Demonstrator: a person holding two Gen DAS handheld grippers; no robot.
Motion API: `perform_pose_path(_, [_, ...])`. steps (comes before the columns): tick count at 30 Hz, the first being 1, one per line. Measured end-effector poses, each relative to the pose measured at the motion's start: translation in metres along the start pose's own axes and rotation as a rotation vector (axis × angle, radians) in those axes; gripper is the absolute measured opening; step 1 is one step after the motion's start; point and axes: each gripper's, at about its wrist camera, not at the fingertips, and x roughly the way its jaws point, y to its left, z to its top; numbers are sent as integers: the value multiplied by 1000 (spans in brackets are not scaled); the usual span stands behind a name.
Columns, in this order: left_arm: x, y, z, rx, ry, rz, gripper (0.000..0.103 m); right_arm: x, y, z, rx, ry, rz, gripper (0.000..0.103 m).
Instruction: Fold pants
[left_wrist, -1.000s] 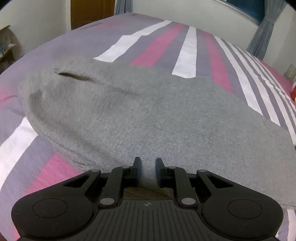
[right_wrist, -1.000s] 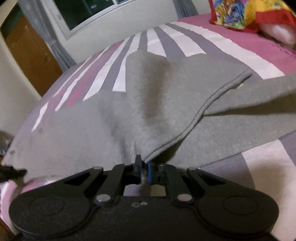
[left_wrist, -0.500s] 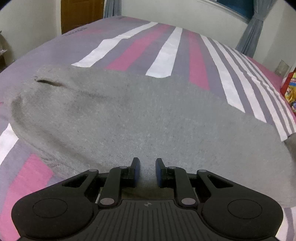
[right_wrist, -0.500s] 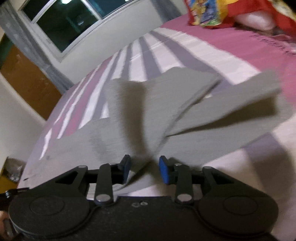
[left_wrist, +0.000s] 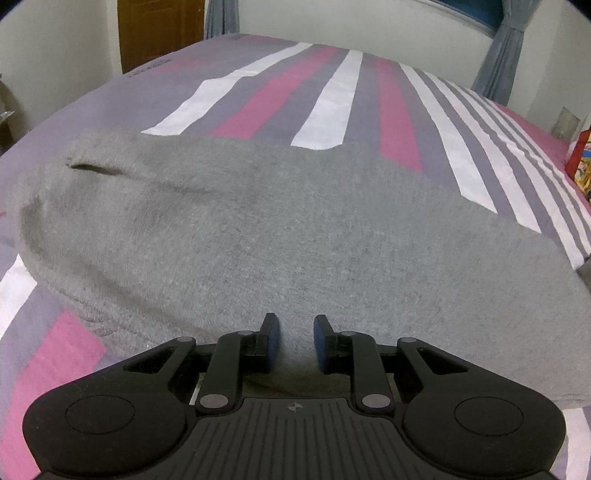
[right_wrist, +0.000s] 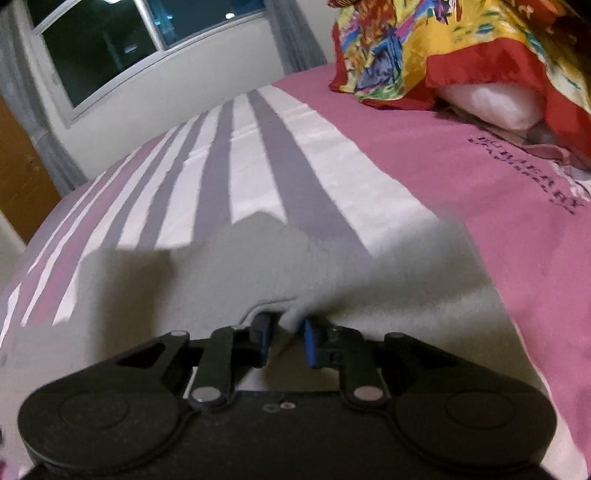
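Grey sweatpants lie spread across the striped bed sheet, with a pocket slit at the far left. My left gripper sits low at their near edge. Its jaws are opening, and a fold of the grey cloth still fills the narrow gap between the pads. In the right wrist view, which is blurred, the pants lie flat toward the pink end of the sheet. My right gripper is closing on a small tuck of cloth at their edge.
A bright red and yellow cloth over a white pillow lies at the bed's head, on the right. A dark window, grey curtains and a wooden door stand beyond the bed.
My right gripper let go of the raised pant fold, swung right toward the pink end, and closed again on cloth. The fold now lies flat. The left jaws stand slightly wider.
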Motion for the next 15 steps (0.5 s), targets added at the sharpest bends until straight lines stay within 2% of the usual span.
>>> perform_pose_path(3, [0, 0, 2, -4, 7, 2, 22, 7, 0, 7, 33, 10, 1, 14])
perform_pose_path(4, [0, 0, 2, -6, 9, 2, 22, 3, -1, 6, 62, 11, 14, 19])
perform_pose_path(6, [1, 1, 2, -10, 11, 0, 22, -8, -10, -2, 141, 28, 88, 26])
perform_pose_path(8, [1, 2, 3, -12, 12, -4, 22, -20, -22, -12, 217, 65, 144, 27])
perform_pose_path(11, [1, 4, 2, -16, 9, -13, 23, -37, -31, -28, 306, 67, 218, 27])
perform_pose_path(12, [1, 5, 2, -17, 8, -15, 23, -39, -32, -33, 331, 61, 270, 28])
perform_pose_path(15, [1, 5, 1, -18, 6, -17, 23, -30, -23, -36, 322, 90, 321, 29])
